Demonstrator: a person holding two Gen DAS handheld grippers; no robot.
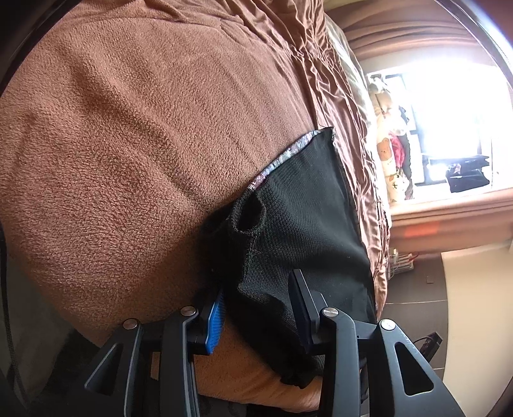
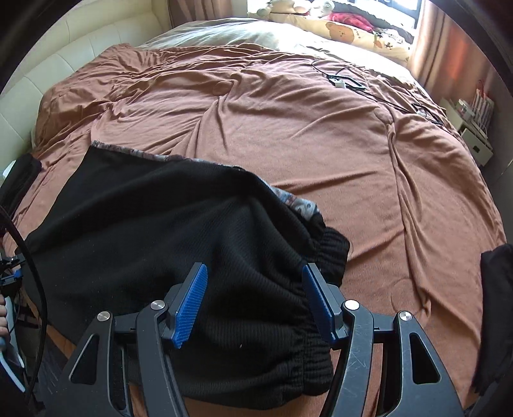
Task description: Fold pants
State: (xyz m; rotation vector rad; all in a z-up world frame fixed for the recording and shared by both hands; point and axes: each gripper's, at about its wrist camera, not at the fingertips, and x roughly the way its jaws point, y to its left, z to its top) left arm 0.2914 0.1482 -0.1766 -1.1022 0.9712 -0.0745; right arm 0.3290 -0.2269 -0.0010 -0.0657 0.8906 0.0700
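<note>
Black knit pants [image 2: 144,231] with a grey patterned lining edge lie on the brown bed cover [image 2: 288,128] near its front edge. My right gripper [image 2: 253,304] is open, its blue pads [image 2: 189,308] on either side of the gathered elastic waistband [image 2: 307,362], just above it. In the left wrist view the pants [image 1: 304,218] lie between my left gripper's open jaws [image 1: 259,308]. Its left blue pad [image 1: 215,324] is partly hidden by a fold of the fabric. I cannot tell whether the pads touch the cloth.
A brown fleece blanket [image 1: 128,144] covers the bed. Cables and a white charger [image 2: 340,81] lie on the far right of the bed. Pillows and soft toys [image 2: 336,29] sit at the head. A cream headboard [image 2: 64,70] is left, a white bedside shelf [image 2: 474,128] right. Another dark cloth [image 2: 493,304] sits at the right edge.
</note>
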